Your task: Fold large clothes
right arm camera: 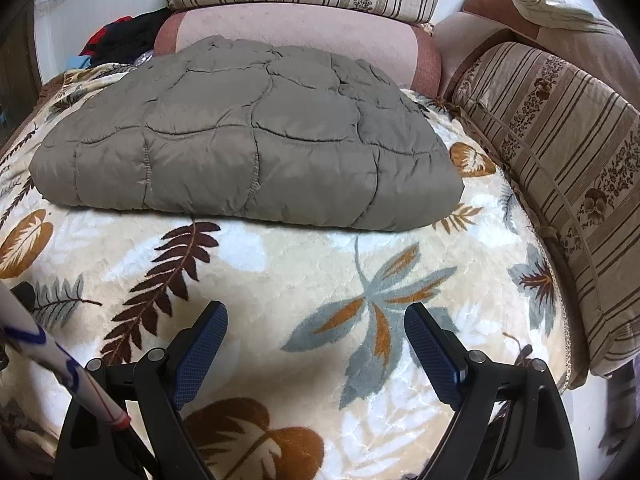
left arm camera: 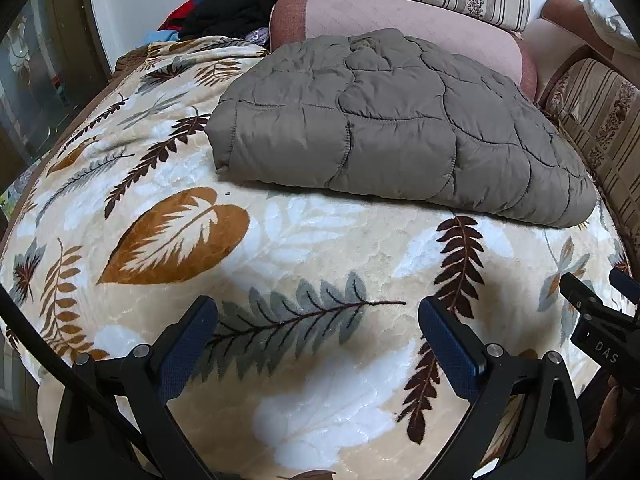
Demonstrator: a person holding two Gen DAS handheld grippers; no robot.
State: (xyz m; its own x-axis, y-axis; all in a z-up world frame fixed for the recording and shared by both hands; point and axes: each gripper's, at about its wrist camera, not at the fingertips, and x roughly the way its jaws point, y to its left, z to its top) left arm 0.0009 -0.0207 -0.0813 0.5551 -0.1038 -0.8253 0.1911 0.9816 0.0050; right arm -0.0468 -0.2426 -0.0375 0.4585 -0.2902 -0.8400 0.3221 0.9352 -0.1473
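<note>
Nearest the cameras, left gripper [left arm camera: 318, 322] and right gripper [right arm camera: 316, 328] hang over the leaf-print blanket [left arm camera: 320, 232], jaws wide apart, holding nothing. Beyond, apart from both, the grey quilted garment [right arm camera: 248, 148] lies folded against the pink cushion [right arm camera: 296, 30]. Risk: slick, puffy padding may spring open or slide if one layer alone is pinched.
</note>
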